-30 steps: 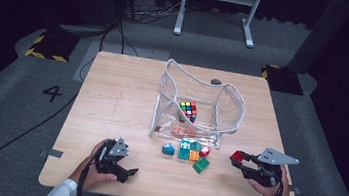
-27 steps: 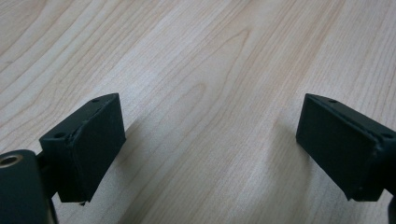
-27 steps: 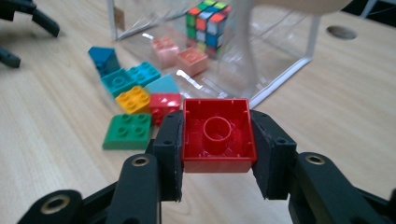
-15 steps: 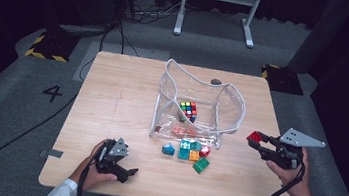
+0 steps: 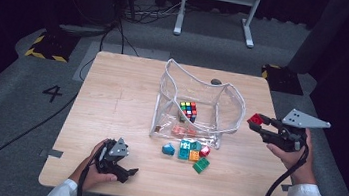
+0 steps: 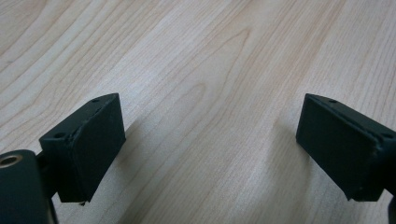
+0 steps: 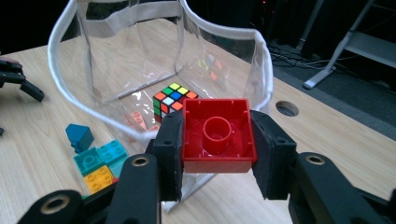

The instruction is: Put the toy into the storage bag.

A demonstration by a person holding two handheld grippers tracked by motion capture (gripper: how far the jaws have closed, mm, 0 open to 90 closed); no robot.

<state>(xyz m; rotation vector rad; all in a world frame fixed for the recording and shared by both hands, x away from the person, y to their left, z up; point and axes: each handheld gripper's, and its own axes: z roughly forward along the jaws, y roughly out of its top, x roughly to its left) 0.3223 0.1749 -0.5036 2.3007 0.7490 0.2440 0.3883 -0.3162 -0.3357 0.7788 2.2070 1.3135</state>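
A single digit, a dark "4" (image 5: 53,93), stands on the grey floor (image 5: 3,122) to the left of the surface. No other text, label or brand can be read anywhere

Glossy red plastic brick (image 7: 216,135), clear shiny plastic bag (image 5: 197,103), matt pale wood table (image 5: 113,90).

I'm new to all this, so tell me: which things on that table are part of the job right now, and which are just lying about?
In the job:
- right gripper, shut on the red block
- clear bag
- puzzle cube inside it
- loose blocks in front of the bag

Lying about:
- left gripper, open, resting on the table
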